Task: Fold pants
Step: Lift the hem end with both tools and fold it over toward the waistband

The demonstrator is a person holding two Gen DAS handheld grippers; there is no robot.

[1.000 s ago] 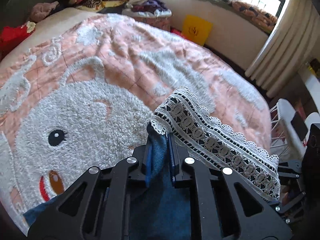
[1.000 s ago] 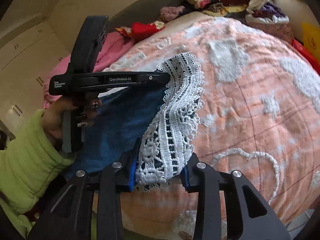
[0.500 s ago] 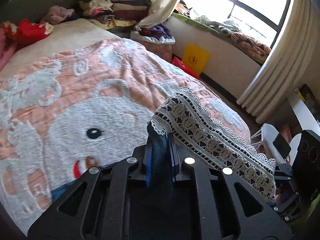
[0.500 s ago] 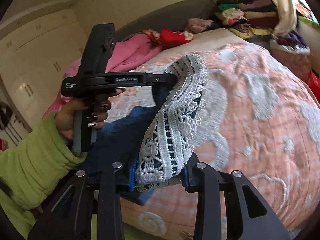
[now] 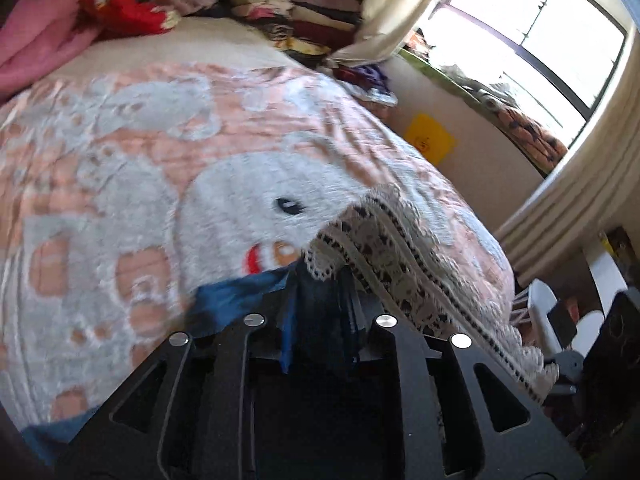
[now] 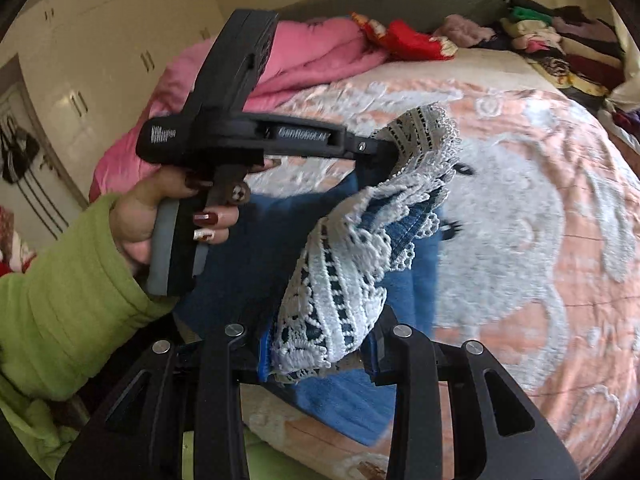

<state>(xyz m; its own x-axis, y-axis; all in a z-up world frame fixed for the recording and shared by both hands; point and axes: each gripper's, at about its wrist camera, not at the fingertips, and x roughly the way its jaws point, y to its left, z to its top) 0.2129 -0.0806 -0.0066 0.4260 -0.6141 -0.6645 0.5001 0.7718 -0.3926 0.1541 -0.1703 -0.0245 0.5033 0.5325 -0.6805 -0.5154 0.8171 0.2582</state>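
The pants (image 6: 280, 248) are blue denim with a white lace hem (image 6: 348, 292). My right gripper (image 6: 320, 354) is shut on one end of the lace hem. My left gripper (image 5: 322, 304) is shut on the other end of the hem, where lace (image 5: 400, 252) drapes off to the right. In the right wrist view the left gripper (image 6: 390, 154) is held by a hand in a green sleeve, and the hem hangs slack between the two grippers. The denim hangs down over the bed (image 5: 120, 200).
The bed has a pink and white bear-pattern cover (image 6: 540, 220). A pink quilt (image 6: 320, 56) and red garment (image 6: 412, 40) lie at the head. Stacked folded clothes (image 5: 304, 12) sit at the far corner. A window and curtain (image 5: 576, 160) are at the right.
Both grippers have lifted the hem higher and swung toward the head of the bed. The two ends have come closer, and the lace between them sags more.
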